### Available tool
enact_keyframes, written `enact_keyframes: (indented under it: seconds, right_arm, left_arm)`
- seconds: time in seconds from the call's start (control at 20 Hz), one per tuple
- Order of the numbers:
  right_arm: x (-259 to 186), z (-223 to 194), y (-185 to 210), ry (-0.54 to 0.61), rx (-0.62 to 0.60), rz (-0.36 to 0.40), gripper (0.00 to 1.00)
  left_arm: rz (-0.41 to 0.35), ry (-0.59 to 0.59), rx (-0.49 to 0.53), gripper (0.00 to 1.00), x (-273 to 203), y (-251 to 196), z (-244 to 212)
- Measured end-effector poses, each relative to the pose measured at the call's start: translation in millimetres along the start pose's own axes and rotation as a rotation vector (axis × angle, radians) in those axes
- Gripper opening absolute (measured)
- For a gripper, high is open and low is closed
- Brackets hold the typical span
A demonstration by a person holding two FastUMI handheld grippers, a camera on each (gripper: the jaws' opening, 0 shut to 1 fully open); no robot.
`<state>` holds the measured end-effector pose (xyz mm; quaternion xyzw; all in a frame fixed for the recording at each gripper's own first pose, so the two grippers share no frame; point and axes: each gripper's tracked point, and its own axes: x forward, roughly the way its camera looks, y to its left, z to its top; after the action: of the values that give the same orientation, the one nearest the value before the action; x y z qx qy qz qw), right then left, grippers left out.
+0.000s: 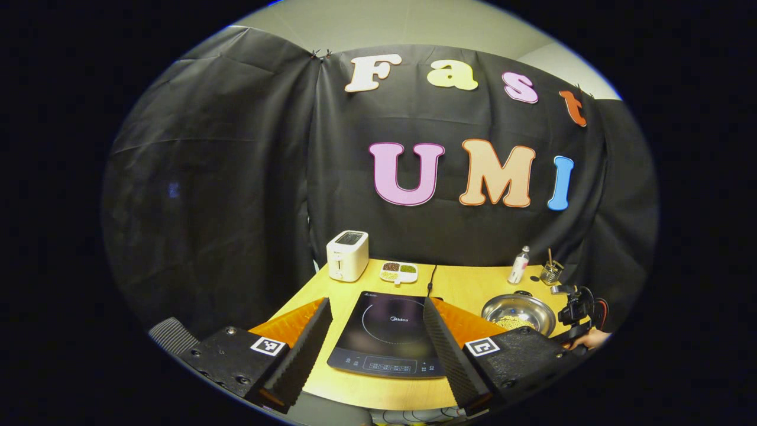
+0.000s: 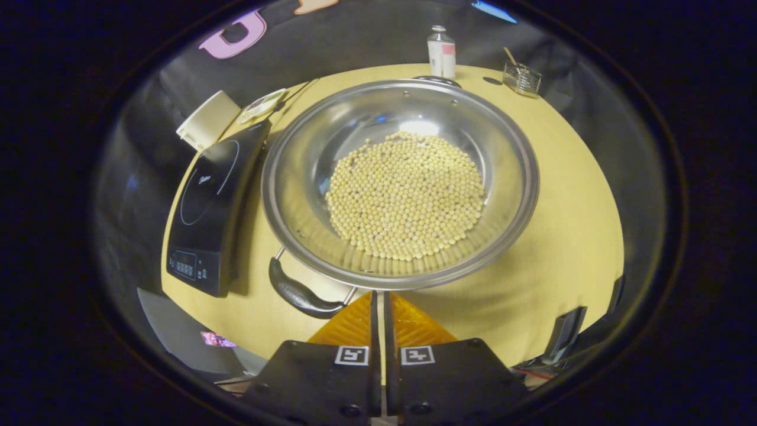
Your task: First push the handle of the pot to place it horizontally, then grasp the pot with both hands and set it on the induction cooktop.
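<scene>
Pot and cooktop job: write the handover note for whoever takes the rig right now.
Left gripper: open, holding nothing, raised above the table's near edge and facing the black induction cooktop.
Right gripper: shut, empty, its tips at the near rim of the round stainless steel pot, beside the pot's black near handle.
The pot, holding pale yellow beans, stands on the wooden table, just right of the cooktop.
Done: nothing certain; whether the handle has been pushed I cannot tell.
Left: check the handle lies horizontal, grasp the pot with both grippers, set it on the cooktop.

Pot on table, right of induction cooktop, toaster behind.
</scene>
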<state>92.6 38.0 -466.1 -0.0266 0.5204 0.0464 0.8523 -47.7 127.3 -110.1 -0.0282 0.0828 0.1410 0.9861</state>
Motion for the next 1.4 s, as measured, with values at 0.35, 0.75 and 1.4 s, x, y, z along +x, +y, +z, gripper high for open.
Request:
enact_keyframes:
  seconds: [0.35,0.75,1.4]
  right_arm:
    - [17.0,17.3,44.2,-0.04,0.108,0.018,0.06]
    - [38.8,42.9,83.0,-0.061,0.222,0.013,0.07]
    - [74.3,96.5,131.0,-0.108,0.429,-0.008,0.08]
  left_arm:
    - [0.026,-0.002,0.03,0.95,0.5,19.1,1.0]
    - [0.037,0.0,0.023,0.95,0.1,29.6,-1.2]
    - [0.049,0.056,0.009,0.91,10.7,43.2,-19.0]
